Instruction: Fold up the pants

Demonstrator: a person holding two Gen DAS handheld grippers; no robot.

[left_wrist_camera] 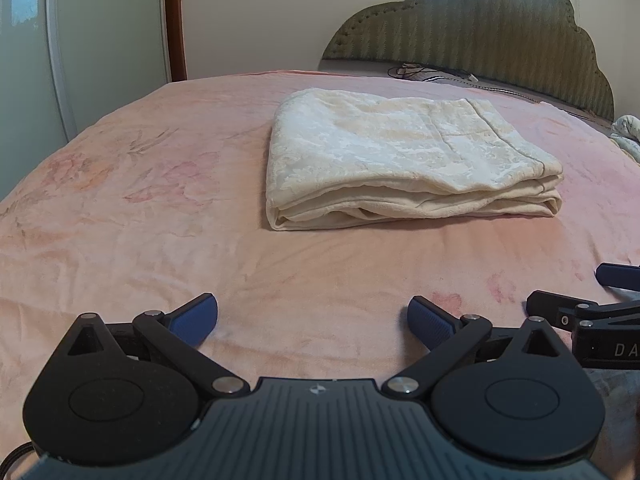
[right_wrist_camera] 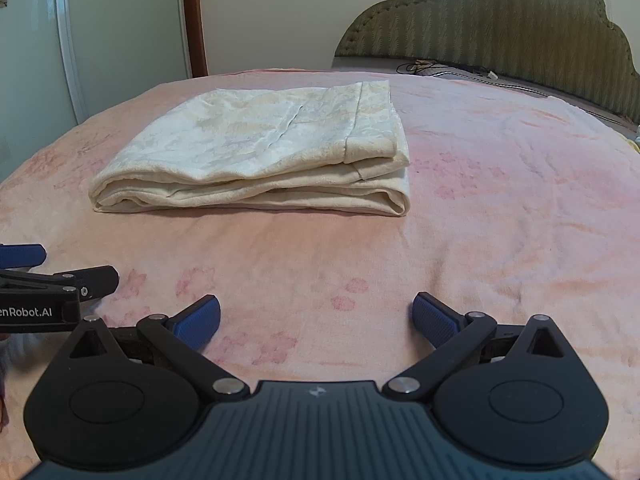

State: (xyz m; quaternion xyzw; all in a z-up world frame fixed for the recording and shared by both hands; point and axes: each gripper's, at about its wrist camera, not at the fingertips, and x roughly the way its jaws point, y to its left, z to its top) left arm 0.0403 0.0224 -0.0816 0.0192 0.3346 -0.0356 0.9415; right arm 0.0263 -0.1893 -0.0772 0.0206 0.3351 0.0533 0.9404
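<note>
The cream pants (left_wrist_camera: 400, 160) lie fully folded ahead of both empty, wide-spread grippers, left gripper (left_wrist_camera: 313, 322) and right gripper (right_wrist_camera: 316, 320); nothing seems left.

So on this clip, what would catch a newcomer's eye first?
The cream pants, already folded into a neat stack, lie on the pink floral bedspread ahead of both grippers. Left gripper and right gripper sit low in the foreground, side by side, jaws wide apart and holding nothing. Behind stands a green scalloped headboard.

A pink floral bedspread (left_wrist_camera: 160, 200) runs to a green padded headboard (left_wrist_camera: 480, 32).
</note>
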